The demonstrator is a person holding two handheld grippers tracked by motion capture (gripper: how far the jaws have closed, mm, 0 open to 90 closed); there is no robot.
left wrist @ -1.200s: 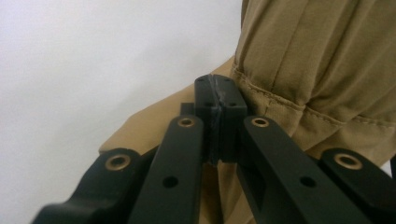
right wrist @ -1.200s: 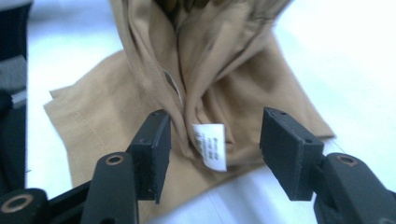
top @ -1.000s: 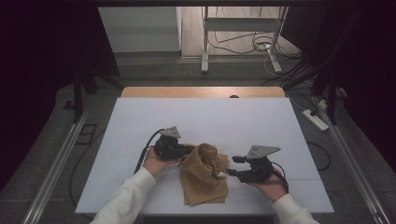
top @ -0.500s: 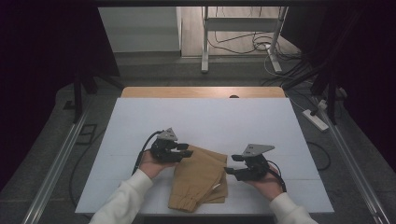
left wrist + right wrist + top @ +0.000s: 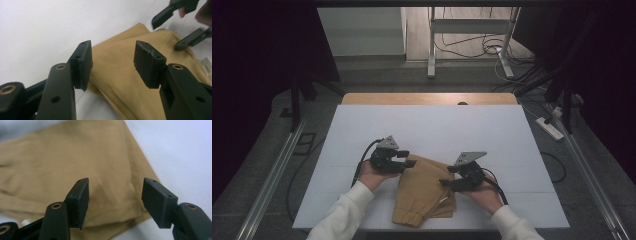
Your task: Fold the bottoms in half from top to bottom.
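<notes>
A tan garment (image 5: 424, 192) lies folded flat on the white table (image 5: 437, 130), near the front edge. My left gripper (image 5: 406, 161) hovers at its upper left corner; its jaws have just been opening and stand open, nothing pinched. In the left gripper view the cloth (image 5: 120, 80) lies below the open left gripper (image 5: 113, 50), and the other gripper (image 5: 180, 25) shows at top right. My right gripper (image 5: 448, 184) is open over the garment's right edge. In the right gripper view its jaws straddle the cloth's hem (image 5: 62, 162), and the right gripper (image 5: 116, 182) is not pressing on it.
A white label (image 5: 206, 63) shows on the garment. The table's far edge is a wooden strip (image 5: 429, 98). Beyond it are a metal stand (image 5: 472, 30) and cables on the floor. A power strip (image 5: 549, 128) lies off the right side.
The garment was bunched up between the grippers, held by the left one; now it lies flat. The left jaws have opened and let go. The right gripper has moved left over the cloth.
</notes>
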